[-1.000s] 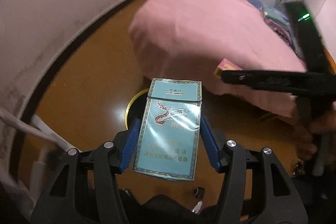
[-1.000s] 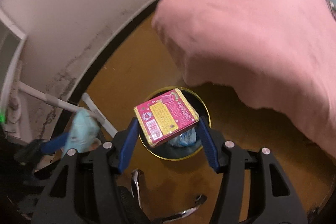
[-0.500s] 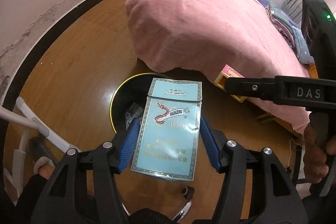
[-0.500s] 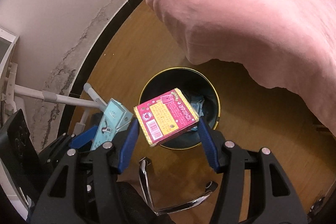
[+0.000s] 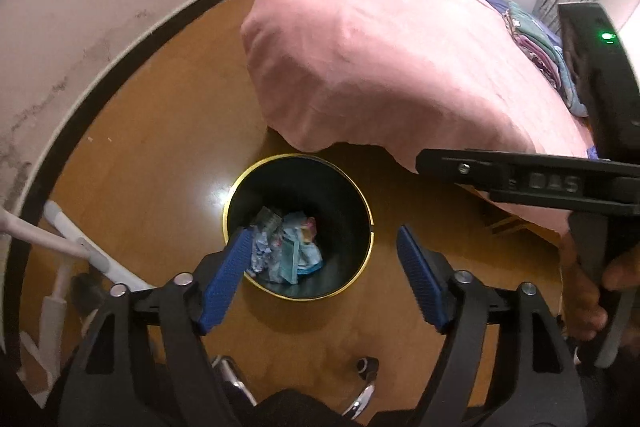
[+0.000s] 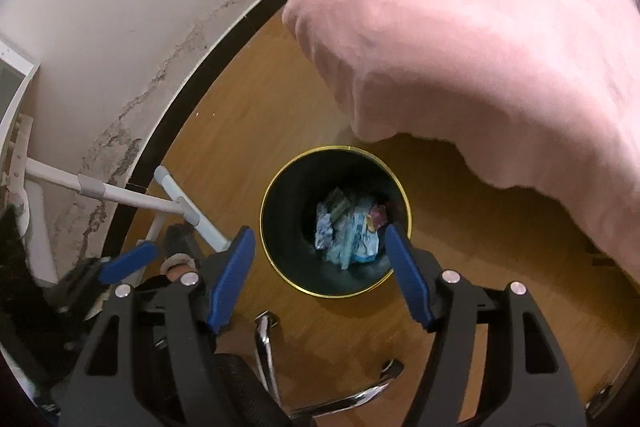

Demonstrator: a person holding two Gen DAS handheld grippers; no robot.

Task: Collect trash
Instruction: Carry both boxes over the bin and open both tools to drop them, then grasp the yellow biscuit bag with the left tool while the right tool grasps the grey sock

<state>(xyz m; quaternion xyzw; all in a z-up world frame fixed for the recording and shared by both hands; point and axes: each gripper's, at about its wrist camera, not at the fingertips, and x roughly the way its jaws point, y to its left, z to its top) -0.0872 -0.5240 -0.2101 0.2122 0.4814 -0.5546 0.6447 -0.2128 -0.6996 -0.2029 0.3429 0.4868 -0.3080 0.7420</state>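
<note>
A black round trash bin with a gold rim (image 5: pixel 362 195) stands on the wooden floor; it also shows in the right wrist view (image 6: pixel 280 183). Crumpled wrappers and packs (image 5: pixel 286 247) lie at its bottom, seen too in the right wrist view (image 6: pixel 348 231). My left gripper (image 5: pixel 322 247) is open and empty above the bin. My right gripper (image 6: pixel 318 247) is open and empty above the bin too. The right gripper's body (image 5: pixel 532 183) shows from the side in the left wrist view, and the left gripper's blue finger (image 6: pixel 126 263) shows at the left in the right wrist view.
A bed with a pink cover (image 5: pixel 392 59) overhangs close behind the bin. A white wall with a dark skirting (image 5: pixel 100 39) runs on the left. A white metal frame (image 6: pixel 120 195) stands by the wall. Chrome chair legs (image 6: pixel 268 347) lie below the grippers.
Both grippers have opened. The blue cigarette pack has left my left gripper and the pink box has left my right gripper. Both views have closed in over the bin.
</note>
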